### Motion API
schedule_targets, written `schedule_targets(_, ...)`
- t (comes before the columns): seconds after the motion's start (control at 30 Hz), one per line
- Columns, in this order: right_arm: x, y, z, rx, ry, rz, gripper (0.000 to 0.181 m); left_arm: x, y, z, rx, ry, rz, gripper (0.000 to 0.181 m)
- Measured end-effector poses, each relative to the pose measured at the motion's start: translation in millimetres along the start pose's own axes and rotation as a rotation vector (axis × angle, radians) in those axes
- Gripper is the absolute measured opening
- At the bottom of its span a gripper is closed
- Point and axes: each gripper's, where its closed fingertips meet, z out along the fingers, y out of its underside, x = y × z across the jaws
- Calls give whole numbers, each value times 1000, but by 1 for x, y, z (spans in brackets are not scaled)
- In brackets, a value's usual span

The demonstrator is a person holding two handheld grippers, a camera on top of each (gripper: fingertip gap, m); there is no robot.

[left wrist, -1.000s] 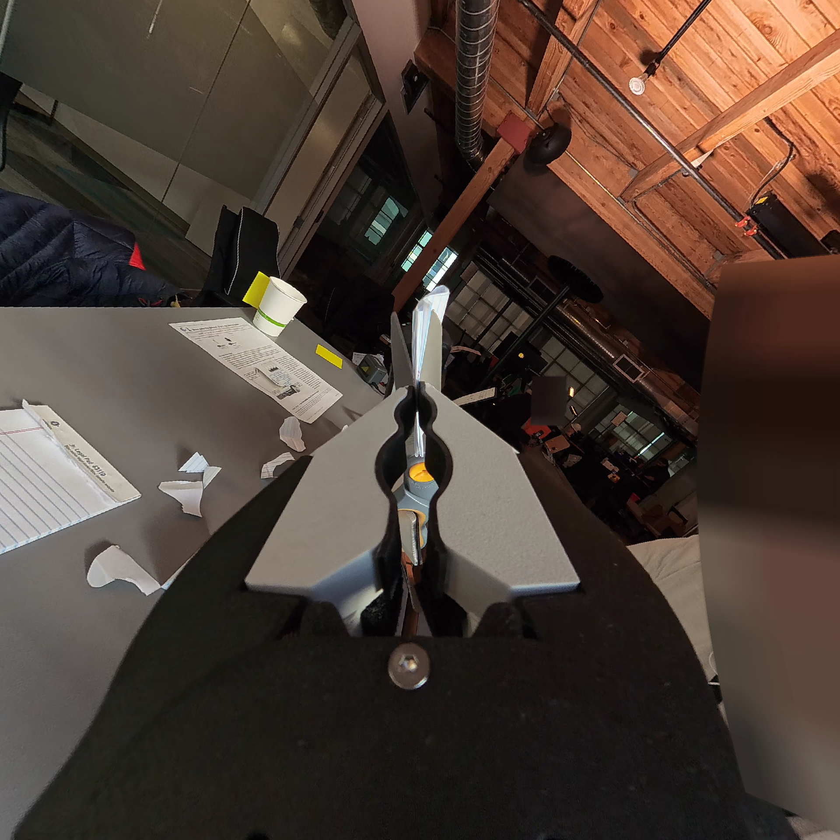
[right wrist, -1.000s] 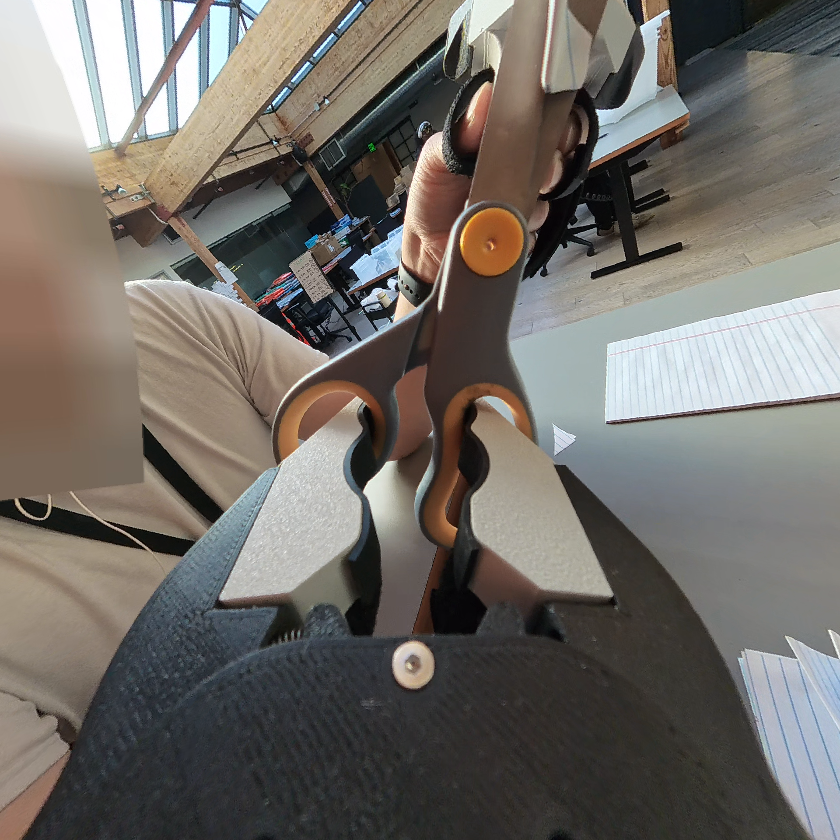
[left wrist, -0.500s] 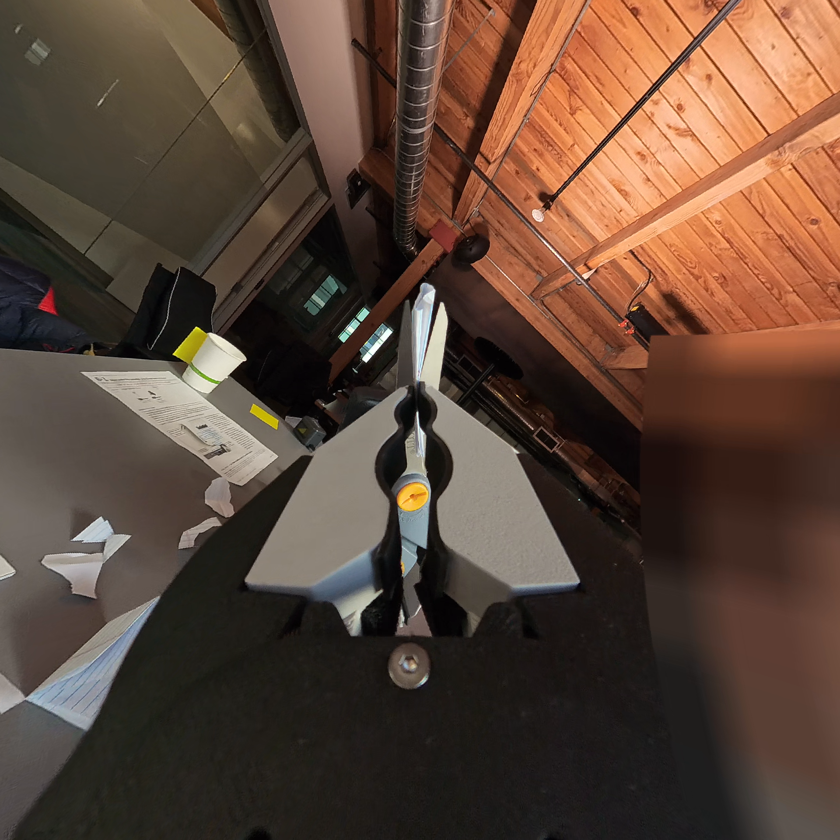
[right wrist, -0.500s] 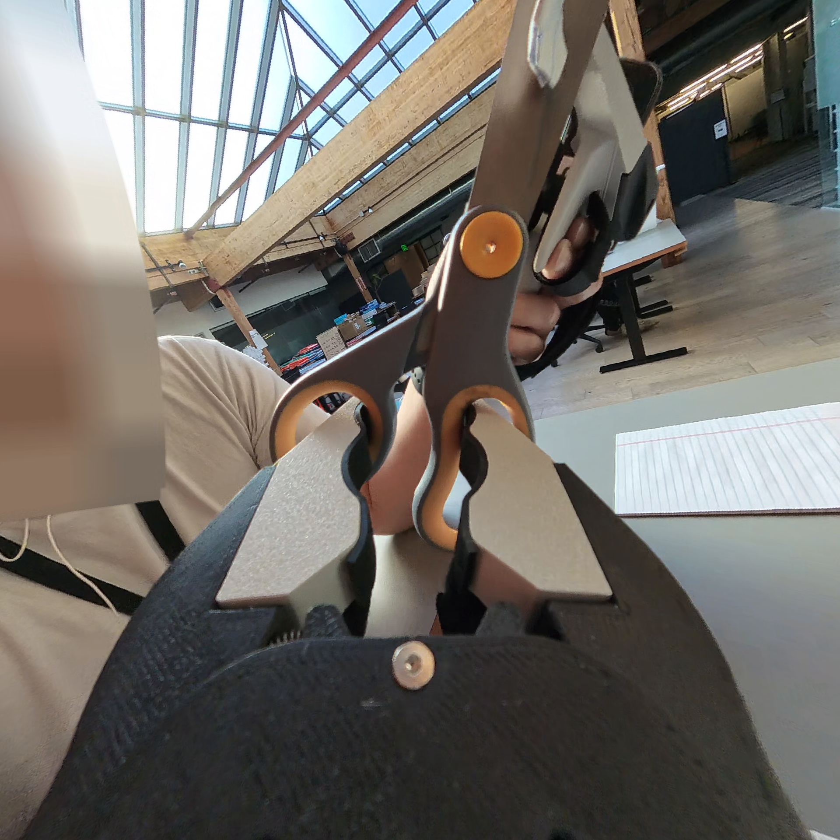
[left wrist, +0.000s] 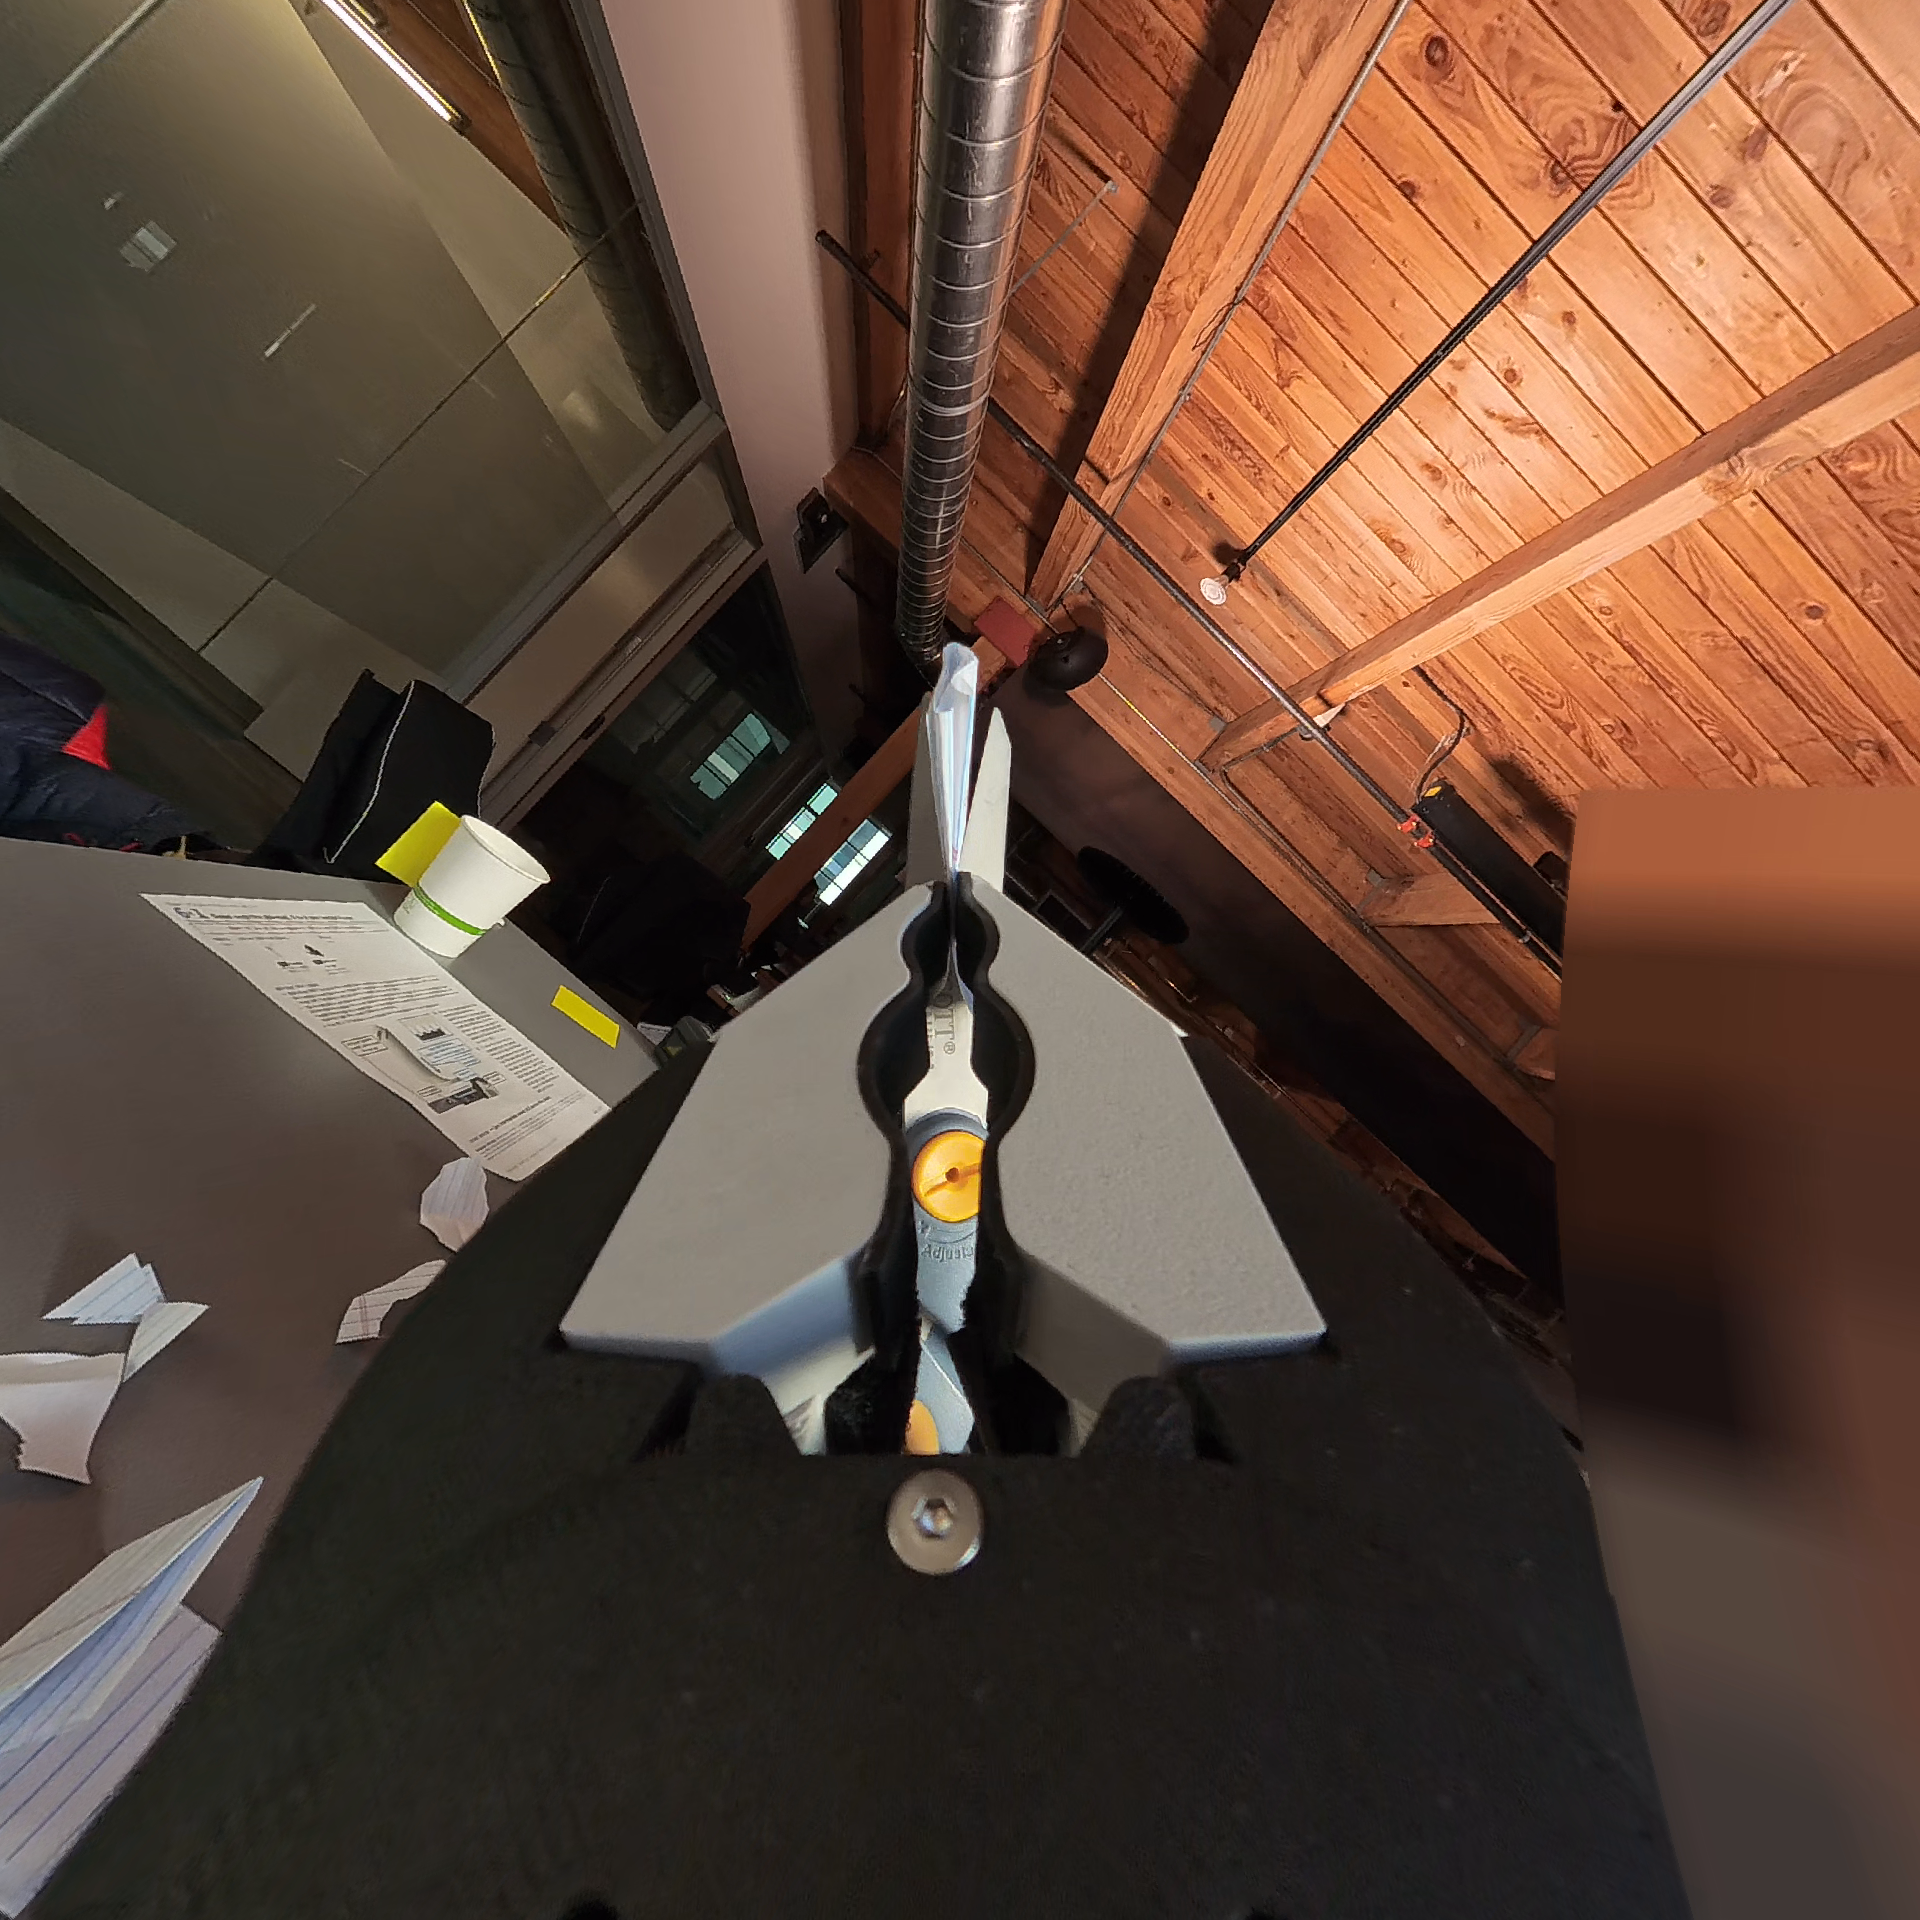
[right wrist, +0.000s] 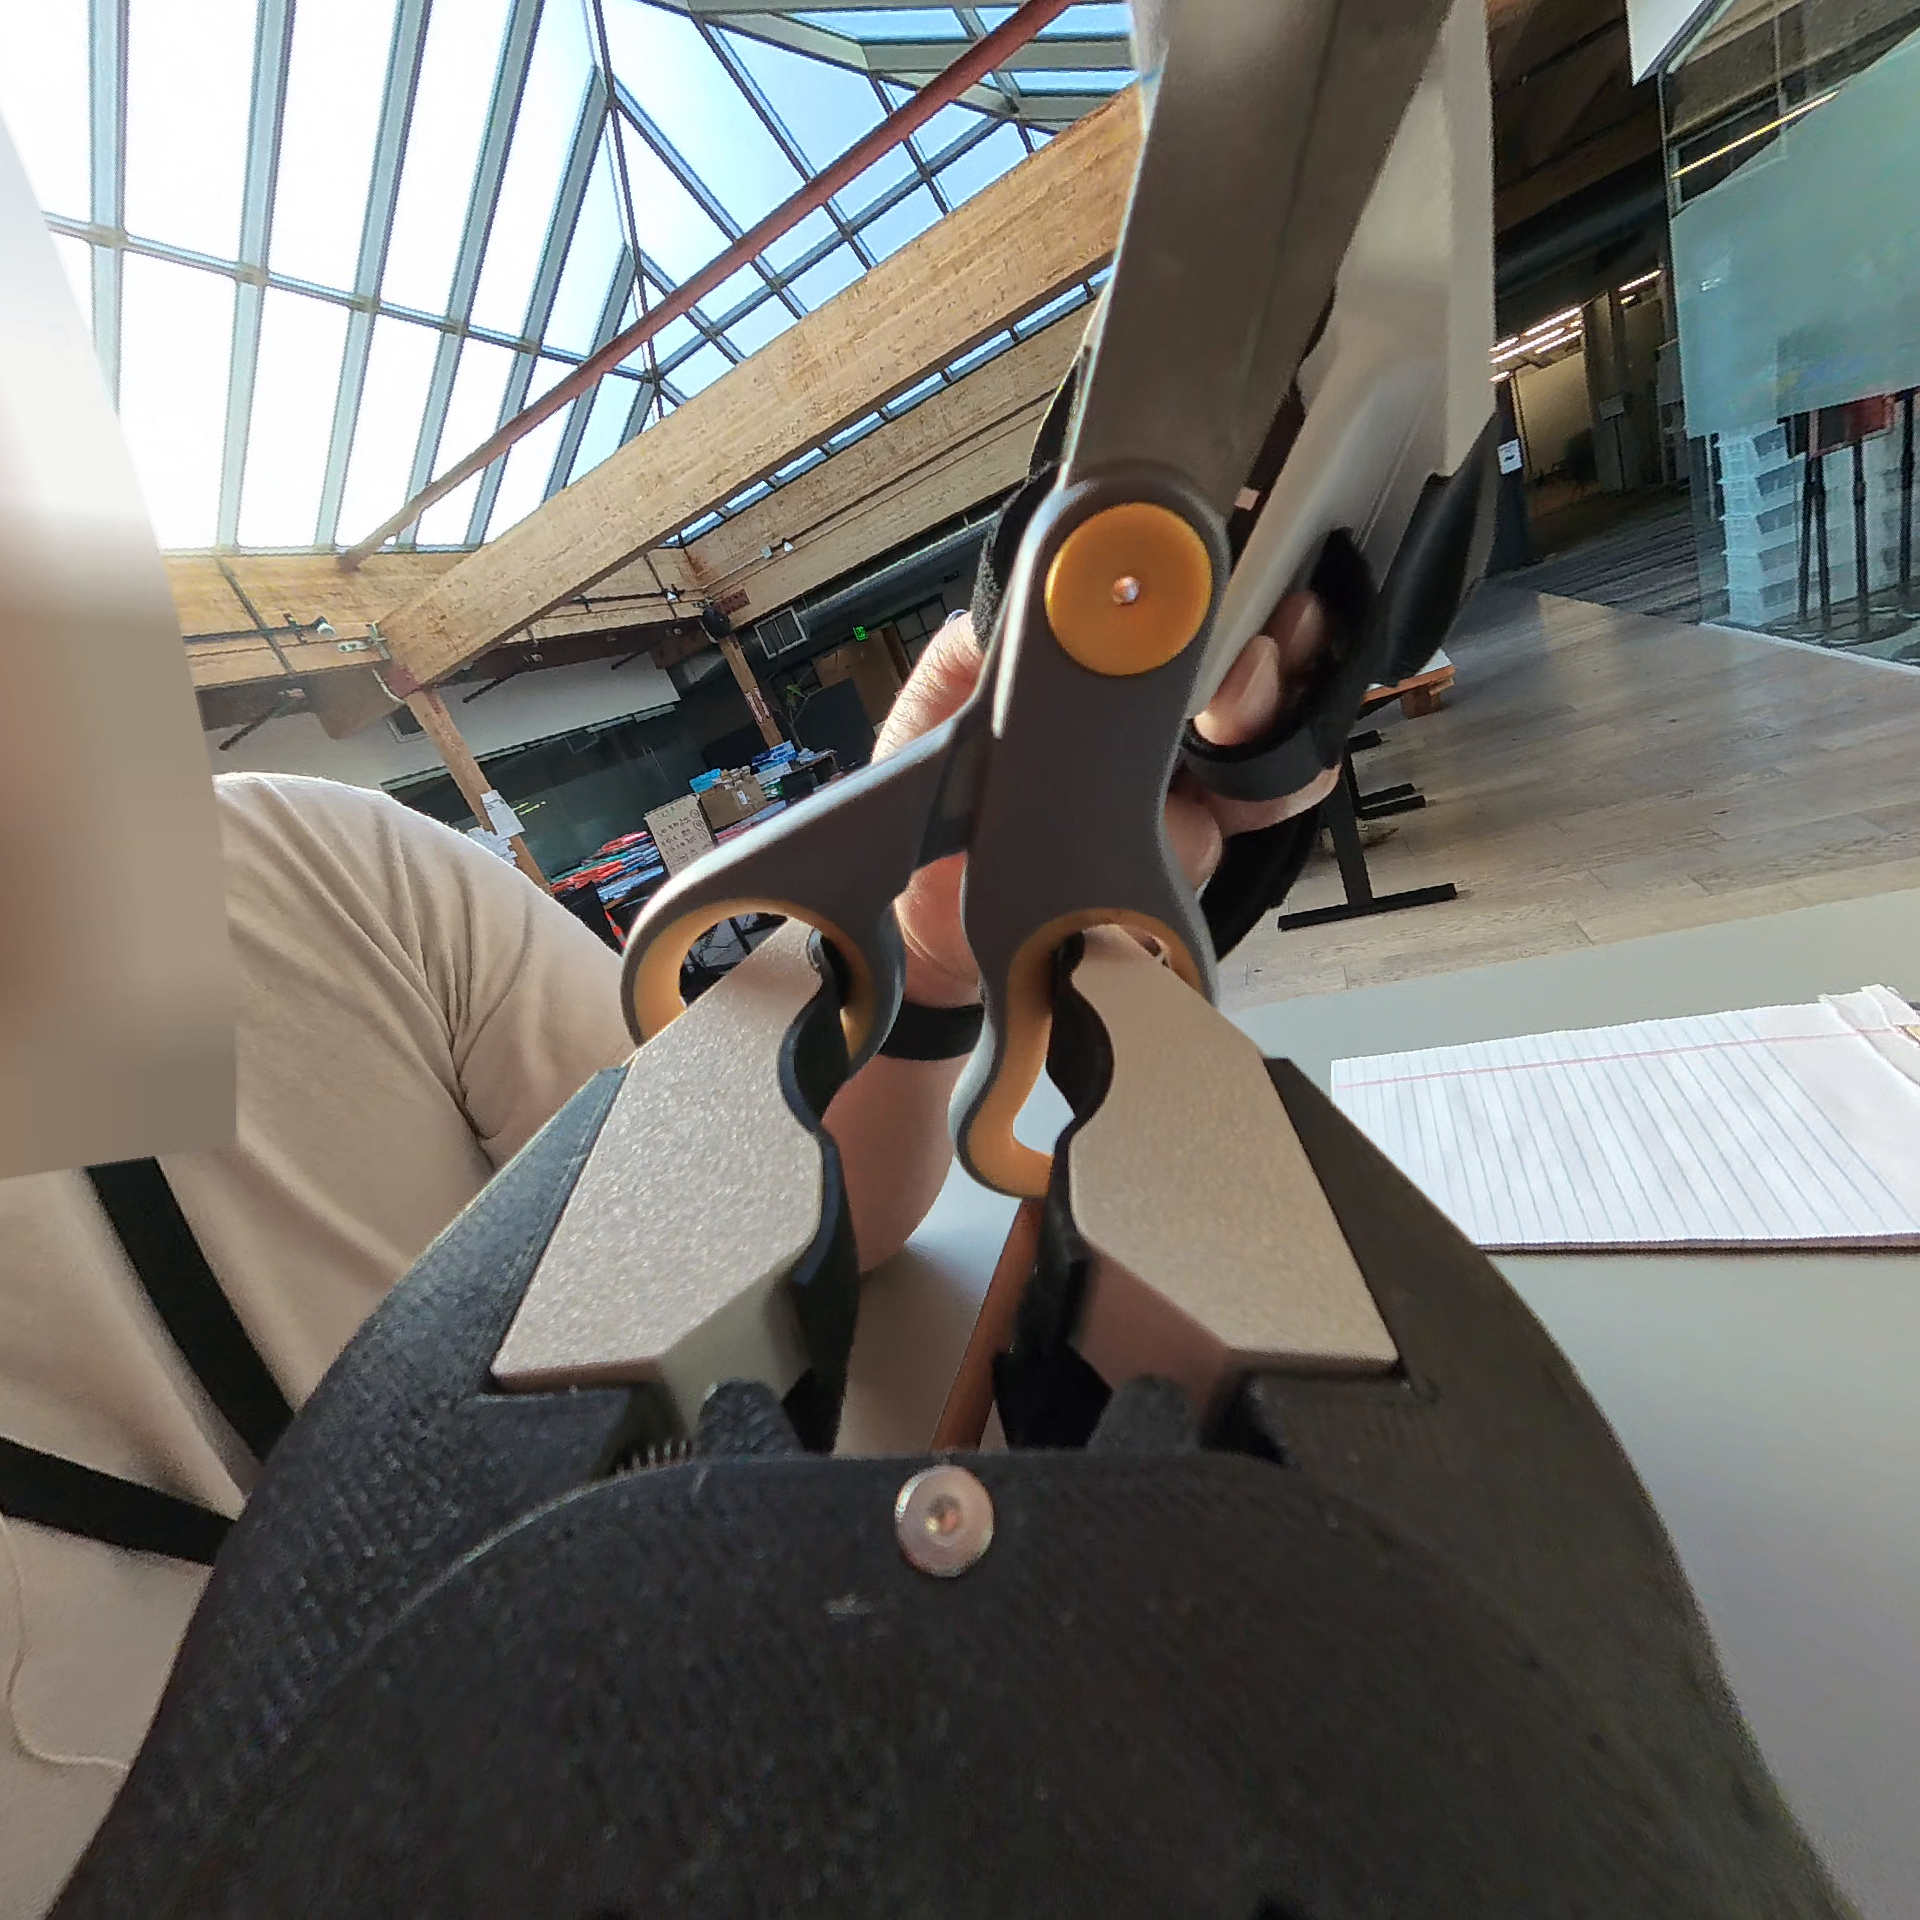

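L gripper (left wrist: 951, 894) points steeply upward, fingertips pressed nearly together. R gripper (right wrist: 940, 997) also tilts up, fingers (right wrist: 1195, 1174) spread apart. Person's hand (right wrist: 935, 831) sits beyond R gripper.

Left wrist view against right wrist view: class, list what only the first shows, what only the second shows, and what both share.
Only the left wrist view: the left tool shut on a folded paper, a paper cup, a printed sheet, paper scraps and a wooden ceiling.
Only the right wrist view: the right tool, open, its fingers inside the handle loops, a hand, a beige sleeve and a skylight.
Both: the scissors with their orange pivot, and the grey table.
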Motion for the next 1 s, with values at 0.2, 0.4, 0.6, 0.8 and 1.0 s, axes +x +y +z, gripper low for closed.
schedule_targets(0.2,3,-1,-2,3,15,-3,32,-1,-3,-2,6,-37,53,0)
schedule_targets(0.4,10,-1,0,10,81,-34,32,-1,-4,-1,35,-35,50,0)
schedule_targets(0.6,6,-2,3,14,69,-31,31,1,-3,0,35,-30,59,0)
schedule_targets(0.8,7,-3,2,13,78,-31,29,1,-4,0,49,-29,59,0)
schedule_targets(1.0,6,-3,3,23,56,-26,28,2,-5,-1,59,-29,64,0)
